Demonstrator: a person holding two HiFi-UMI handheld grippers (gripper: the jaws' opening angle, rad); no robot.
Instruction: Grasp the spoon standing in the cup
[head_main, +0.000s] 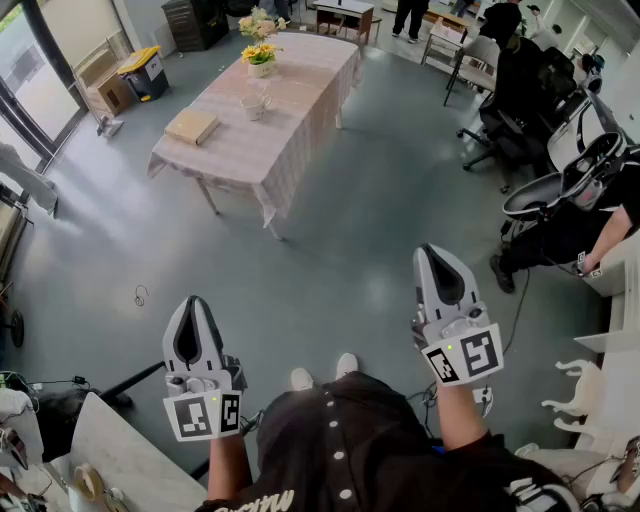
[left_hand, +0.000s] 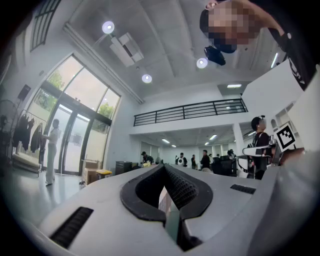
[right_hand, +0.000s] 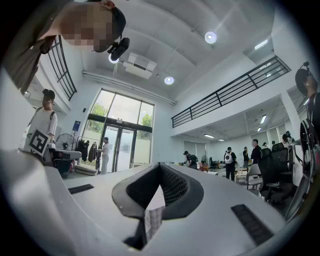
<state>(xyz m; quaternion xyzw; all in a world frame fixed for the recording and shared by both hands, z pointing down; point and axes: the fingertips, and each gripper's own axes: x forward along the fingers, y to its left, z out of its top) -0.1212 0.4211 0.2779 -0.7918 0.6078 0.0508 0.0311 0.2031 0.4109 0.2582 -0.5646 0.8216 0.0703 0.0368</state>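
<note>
A white cup (head_main: 256, 105) stands on a long table with a pale checked cloth (head_main: 300, 120), far ahead across the grey floor. The spoon in it is too small to make out. My left gripper (head_main: 195, 301) and right gripper (head_main: 436, 249) hang close to the person's body, well short of the table, both pointing forward. Both are shut with nothing between the jaws. In the left gripper view the left gripper (left_hand: 164, 167) has its tips touching. The right gripper (right_hand: 160, 164) looks the same in the right gripper view.
On the table also sit a flat tan box (head_main: 192, 126) and yellow flowers in a pot (head_main: 260, 56). Black office chairs (head_main: 515, 110) and a stroller (head_main: 565, 190) line the right side. Cardboard boxes and a yellow-lidded bin (head_main: 143, 68) stand far left. A pale tabletop (head_main: 120, 462) is at my lower left.
</note>
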